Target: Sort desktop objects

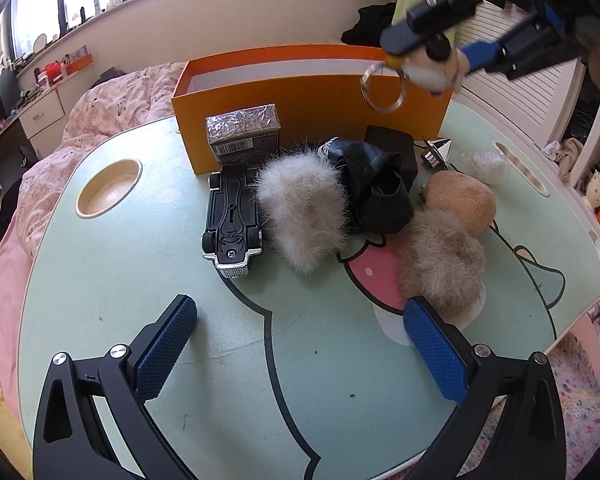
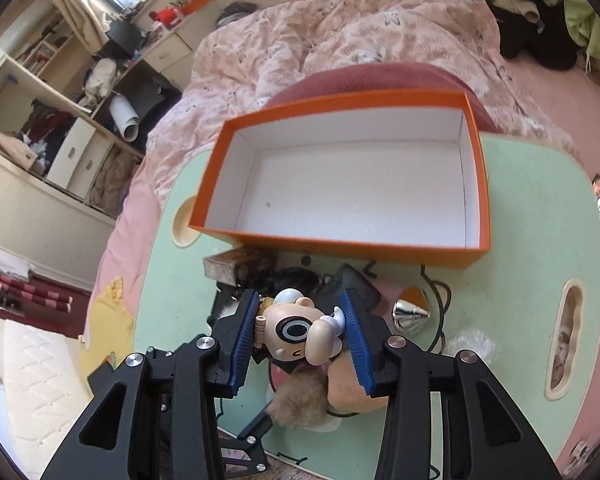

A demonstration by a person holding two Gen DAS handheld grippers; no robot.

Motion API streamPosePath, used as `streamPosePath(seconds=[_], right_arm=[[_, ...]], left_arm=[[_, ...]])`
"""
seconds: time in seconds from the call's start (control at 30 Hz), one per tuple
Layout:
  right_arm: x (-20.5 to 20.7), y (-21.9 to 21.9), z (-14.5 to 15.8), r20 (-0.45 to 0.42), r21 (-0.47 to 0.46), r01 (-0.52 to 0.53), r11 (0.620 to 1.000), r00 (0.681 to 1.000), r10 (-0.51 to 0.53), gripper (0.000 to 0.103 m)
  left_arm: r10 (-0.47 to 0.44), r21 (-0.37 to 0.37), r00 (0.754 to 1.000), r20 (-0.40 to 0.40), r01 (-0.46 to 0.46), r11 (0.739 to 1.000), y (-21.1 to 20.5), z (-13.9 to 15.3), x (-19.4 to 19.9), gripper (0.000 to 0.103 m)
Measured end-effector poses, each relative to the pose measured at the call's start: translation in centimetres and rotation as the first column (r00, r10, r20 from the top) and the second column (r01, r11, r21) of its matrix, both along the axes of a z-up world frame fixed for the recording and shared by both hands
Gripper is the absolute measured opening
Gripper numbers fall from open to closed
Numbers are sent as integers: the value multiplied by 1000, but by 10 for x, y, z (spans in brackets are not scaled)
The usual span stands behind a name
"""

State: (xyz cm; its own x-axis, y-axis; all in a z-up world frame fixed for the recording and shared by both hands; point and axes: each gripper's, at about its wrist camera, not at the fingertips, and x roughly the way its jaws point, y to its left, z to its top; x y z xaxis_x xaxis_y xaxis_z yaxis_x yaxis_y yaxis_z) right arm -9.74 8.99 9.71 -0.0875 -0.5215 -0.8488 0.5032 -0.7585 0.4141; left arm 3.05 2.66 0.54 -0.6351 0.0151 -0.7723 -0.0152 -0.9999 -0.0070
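My right claw (image 2: 300, 330) was clamped on the little doll keychain (image 2: 296, 330) (left claw (image 1: 300, 344) apart, holding nothing), so I judged to carry it right over the orange box (image 2: 485, 184) before letting go.

One orange box (image 2: 476, 184) stands on the desk (image 1: 140, 280). In front of it lie two fluffy pompoms, one white (image 1: 300, 216) and one tan (image 1: 440, 264), one black toy car (image 1: 232, 216) (lying on its roof), one small wrapped carton (image 1: 244, 132), one silver cone (image 1: 438, 150), one black crumpled piece of fabric (image 1: 380, 188), one peach knitted ball (image 1: 460, 200) and one clear plastic wad (image 1: 484, 164). One figurine keychain (image 2: 296, 332) with one metal ring (image 1: 382, 88) sits in a claw (image 2: 300, 332). Two claws show, the other one (image 1: 296, 320) holding nothing.
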Motion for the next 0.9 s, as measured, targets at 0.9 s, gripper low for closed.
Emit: streamPosePath(seconds=[0.9], right_arm=[[115, 91, -38, -503, 77, 119, 990, 862, -64, 72]], left_arm=[[13, 0, 1000, 0, -13, 1000, -1, 0, 0, 103]])
